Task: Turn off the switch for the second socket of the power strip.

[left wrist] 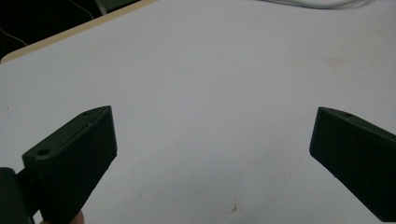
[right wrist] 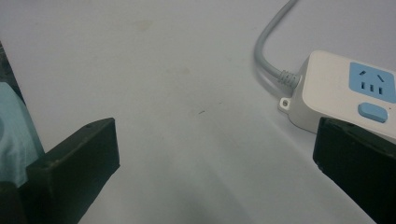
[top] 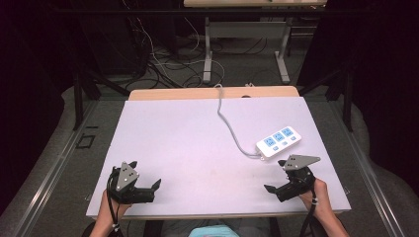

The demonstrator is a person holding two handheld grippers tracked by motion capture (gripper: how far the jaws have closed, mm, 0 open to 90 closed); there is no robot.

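Resting near the pale surface's (top: 197, 148) front edge, both tools, left (top: 148, 190) and right (top: 276, 190), are spread and empty; the white plastic power strip with blue sockets (top: 279, 141) lies untouched, nothing apparently begun.

My right gripper (right wrist: 215, 154) sits with its jaws spread wide over the white tabletop (right wrist: 154, 74). A white power strip (right wrist: 343, 93) with blue sockets lies just past the jaw at the right of the view, its grey cord (right wrist: 271, 42) curving off toward the top edge. Pale blue cloth (right wrist: 11, 135) shows at the left edge.
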